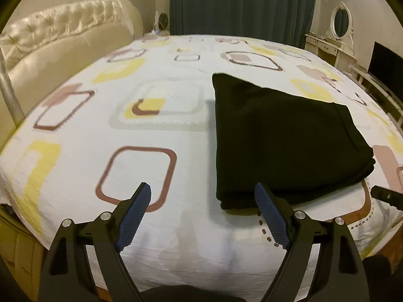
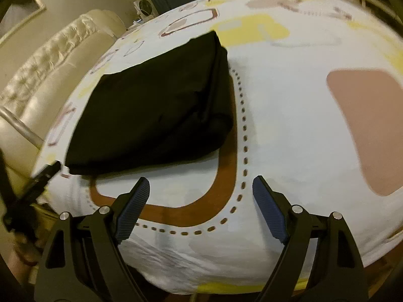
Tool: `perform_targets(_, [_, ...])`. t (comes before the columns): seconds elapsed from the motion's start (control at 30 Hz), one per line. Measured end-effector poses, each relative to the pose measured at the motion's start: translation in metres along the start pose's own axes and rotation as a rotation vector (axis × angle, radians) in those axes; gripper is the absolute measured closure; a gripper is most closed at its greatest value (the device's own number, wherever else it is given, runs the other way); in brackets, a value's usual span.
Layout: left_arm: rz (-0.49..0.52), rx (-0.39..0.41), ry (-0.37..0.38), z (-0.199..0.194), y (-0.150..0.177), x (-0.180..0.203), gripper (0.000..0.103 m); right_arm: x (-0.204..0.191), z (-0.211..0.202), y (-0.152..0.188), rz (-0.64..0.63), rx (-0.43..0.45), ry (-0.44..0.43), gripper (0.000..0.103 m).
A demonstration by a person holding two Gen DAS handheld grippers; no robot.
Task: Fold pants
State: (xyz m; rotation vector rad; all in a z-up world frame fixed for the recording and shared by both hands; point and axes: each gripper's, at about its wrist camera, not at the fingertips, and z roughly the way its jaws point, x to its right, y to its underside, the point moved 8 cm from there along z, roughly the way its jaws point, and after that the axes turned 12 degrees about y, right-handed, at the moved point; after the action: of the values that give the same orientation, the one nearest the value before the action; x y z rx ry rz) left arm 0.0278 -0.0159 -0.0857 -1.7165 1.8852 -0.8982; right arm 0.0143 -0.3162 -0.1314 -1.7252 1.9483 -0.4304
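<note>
The black pants (image 1: 282, 138) lie folded into a thick rectangle on the patterned bed sheet (image 1: 83, 115). My left gripper (image 1: 202, 191) hovers open just short of the near left corner of the pants, with nothing between its blue pads. In the right wrist view the folded pants (image 2: 156, 110) sit up and to the left. My right gripper (image 2: 201, 183) is open over the sheet (image 2: 289, 125) just in front of them, touching nothing. The tip of the other gripper shows at each frame's edge: the right gripper (image 1: 385, 196) and the left gripper (image 2: 47, 171).
A cream tufted headboard (image 1: 63, 40) runs along the bed's left side. Dark curtains (image 1: 241, 2) hang behind the bed. A white dressing table with an oval mirror (image 1: 340, 25) and a dark screen (image 1: 388, 63) stand at the far right. The bed's near edge drops off below the grippers.
</note>
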Motion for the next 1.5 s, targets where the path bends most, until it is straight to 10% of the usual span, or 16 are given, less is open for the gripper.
perform_targets(1.5, [0.036,-0.018,0.034,-0.003,0.000,0.028,0.016,-0.030,-0.007,0.006,-0.120,0.052,0.061,0.019])
